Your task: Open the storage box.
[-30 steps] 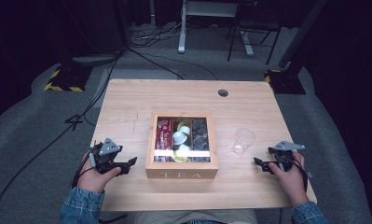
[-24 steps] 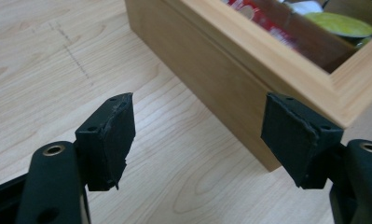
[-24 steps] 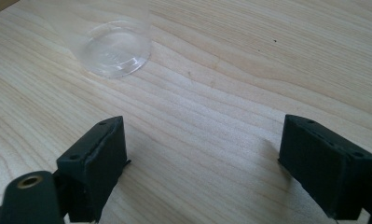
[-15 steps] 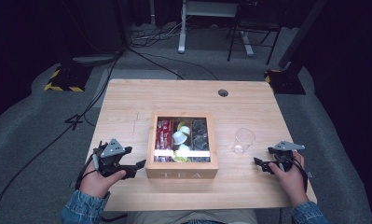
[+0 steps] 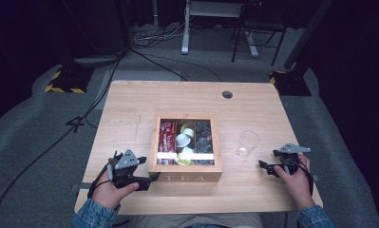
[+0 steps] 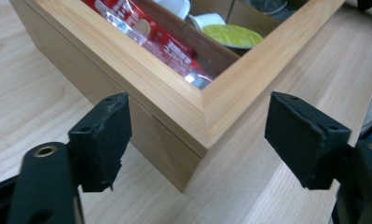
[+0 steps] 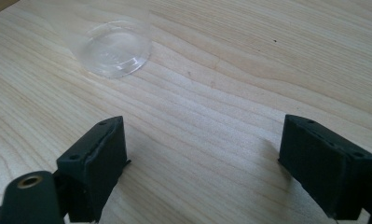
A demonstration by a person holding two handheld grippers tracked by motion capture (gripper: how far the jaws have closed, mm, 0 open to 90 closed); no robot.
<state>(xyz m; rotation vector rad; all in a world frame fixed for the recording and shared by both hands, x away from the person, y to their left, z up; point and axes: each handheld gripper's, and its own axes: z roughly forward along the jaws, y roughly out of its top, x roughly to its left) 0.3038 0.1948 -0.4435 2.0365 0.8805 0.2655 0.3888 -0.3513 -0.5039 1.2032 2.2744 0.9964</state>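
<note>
Wooden tea box (image 5: 185, 177) is filled with red sachets (image 5: 166, 135) and round capsules (image 5: 183, 139); both grippers are spread wide, empty.

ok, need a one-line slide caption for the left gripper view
Open left gripper faces the near corner of the wooden tea box, red packets visible inside.

A light wooden table (image 5: 130, 109) carries a tea box (image 5: 185, 171) and a clear glass (image 5: 248, 143).

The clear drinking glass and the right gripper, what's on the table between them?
Nothing: bare light wood table separates the clear drinking glass from the open right gripper, as the right gripper view shows.
</note>
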